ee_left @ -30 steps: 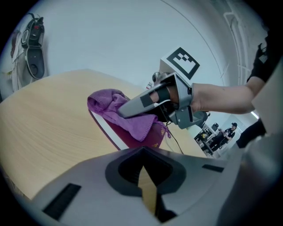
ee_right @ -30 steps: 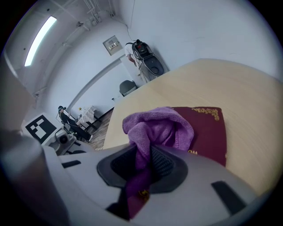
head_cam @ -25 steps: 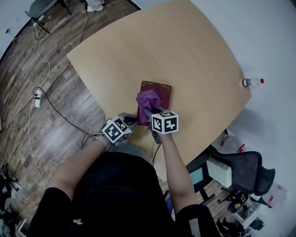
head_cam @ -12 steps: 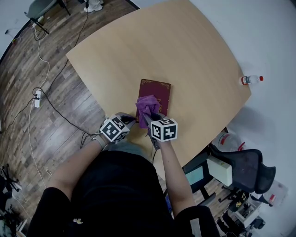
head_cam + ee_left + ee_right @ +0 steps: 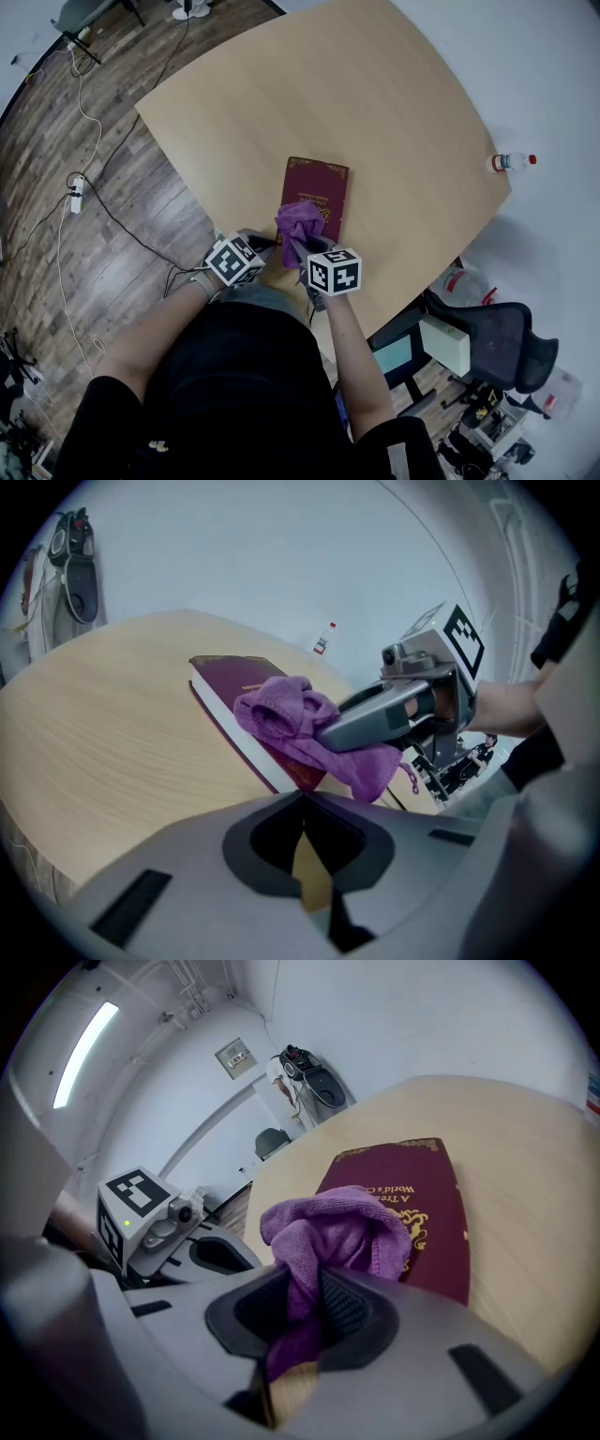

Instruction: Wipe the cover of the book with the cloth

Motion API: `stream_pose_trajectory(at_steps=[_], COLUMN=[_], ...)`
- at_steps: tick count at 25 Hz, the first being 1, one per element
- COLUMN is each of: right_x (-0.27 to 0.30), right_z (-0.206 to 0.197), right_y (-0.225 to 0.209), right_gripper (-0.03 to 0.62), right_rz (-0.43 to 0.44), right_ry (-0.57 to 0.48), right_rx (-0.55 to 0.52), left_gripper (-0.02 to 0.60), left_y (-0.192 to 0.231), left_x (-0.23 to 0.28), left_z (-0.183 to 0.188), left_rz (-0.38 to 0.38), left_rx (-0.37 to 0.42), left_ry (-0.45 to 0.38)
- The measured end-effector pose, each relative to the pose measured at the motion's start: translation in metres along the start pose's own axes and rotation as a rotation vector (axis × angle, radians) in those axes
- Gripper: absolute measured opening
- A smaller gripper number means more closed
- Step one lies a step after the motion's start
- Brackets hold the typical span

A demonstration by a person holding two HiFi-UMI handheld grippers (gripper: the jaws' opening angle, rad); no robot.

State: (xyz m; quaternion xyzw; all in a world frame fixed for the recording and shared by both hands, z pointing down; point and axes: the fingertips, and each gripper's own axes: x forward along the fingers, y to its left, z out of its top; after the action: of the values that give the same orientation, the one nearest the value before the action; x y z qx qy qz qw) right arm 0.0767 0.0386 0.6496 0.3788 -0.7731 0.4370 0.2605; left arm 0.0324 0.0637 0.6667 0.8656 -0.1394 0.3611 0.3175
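Your book (image 5: 316, 192) lies flat and cover up on the table (image 5: 394, 84), dark red with gold print on the front. The cloth (image 5: 298, 223), purple and bunched, sits on the near half of the book's cover, touching it. The far half of the cover is bare.

Your right gripper (image 5: 305, 1283) comes in over the book's near edge. Its jaws are clamped on the cloth: a fold of it is pinched between the pads, and the rest spills forward onto the cover.

Your left gripper (image 5: 302, 801) is just beside the book's near left corner, pointing down at the table. Its jaws are together with nothing between them. Whether the tips touch the book, the views do not settle.

A bottle (image 5: 509, 164) with a red cap stands well apart from the book, out to the right at the table's edge. Both your forearms reach toward the book from its near side.
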Motion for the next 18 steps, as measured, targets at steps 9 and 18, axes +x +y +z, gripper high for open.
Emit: stream_pose_trajectory(at_steps=[9,18], right_x=[0.000,0.012], right_z=[-0.012,-0.011], right_y=[0.012,0.030], right_gripper=[0.086,0.086], right_rz=[0.027,0.059], right_ry=[0.034,0.088], right_rx=[-0.022,-0.084], left_gripper=[0.018,0.018], left_y=[0.009,0.014], left_x=[0.001,-0.002], left_z=[-0.007,-0.009], left_rz=[0.018,0.028], left_rx=[-0.052,-0.077], left_ry=[0.003,-0.003])
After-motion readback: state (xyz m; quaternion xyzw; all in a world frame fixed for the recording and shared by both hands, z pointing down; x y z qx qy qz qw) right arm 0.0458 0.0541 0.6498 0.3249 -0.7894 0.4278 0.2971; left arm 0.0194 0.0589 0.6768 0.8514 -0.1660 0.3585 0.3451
